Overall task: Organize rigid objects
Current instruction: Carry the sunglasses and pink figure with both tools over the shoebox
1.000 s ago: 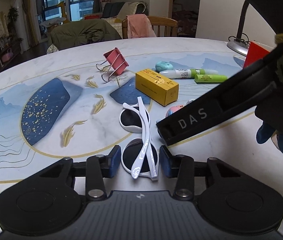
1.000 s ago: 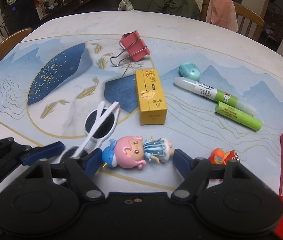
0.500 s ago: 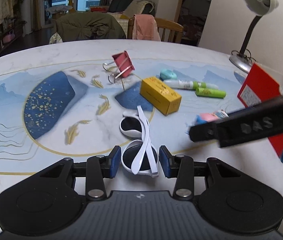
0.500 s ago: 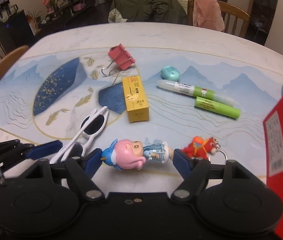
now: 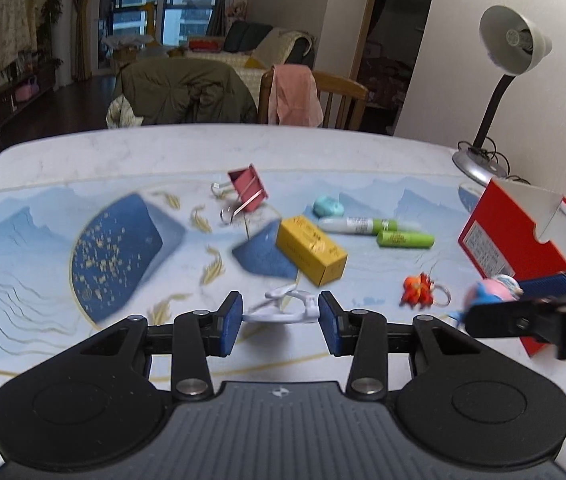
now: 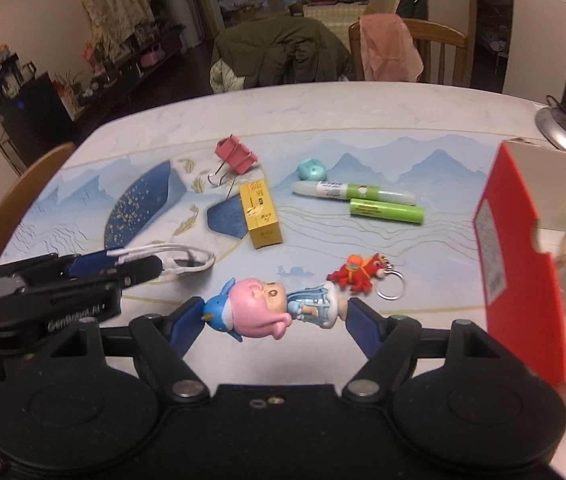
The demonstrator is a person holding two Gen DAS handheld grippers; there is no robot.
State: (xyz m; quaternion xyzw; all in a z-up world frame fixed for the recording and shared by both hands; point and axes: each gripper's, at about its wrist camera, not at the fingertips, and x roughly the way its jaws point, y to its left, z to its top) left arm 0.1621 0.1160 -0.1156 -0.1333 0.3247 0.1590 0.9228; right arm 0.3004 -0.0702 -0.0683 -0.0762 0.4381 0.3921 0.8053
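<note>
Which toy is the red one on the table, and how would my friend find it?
Start at the tall red box on the right of the table. Just left of its base lies the little red horse keychain, beside the pink-haired doll held in the right gripper. It alone has a metal ring.

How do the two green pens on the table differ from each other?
The glue pen is longer, with a white-to-clear body and a green label; the green marker is shorter and wholly green. The glue pen lies farther from the camera. Both lie flat, side by side, nearly parallel.
</note>
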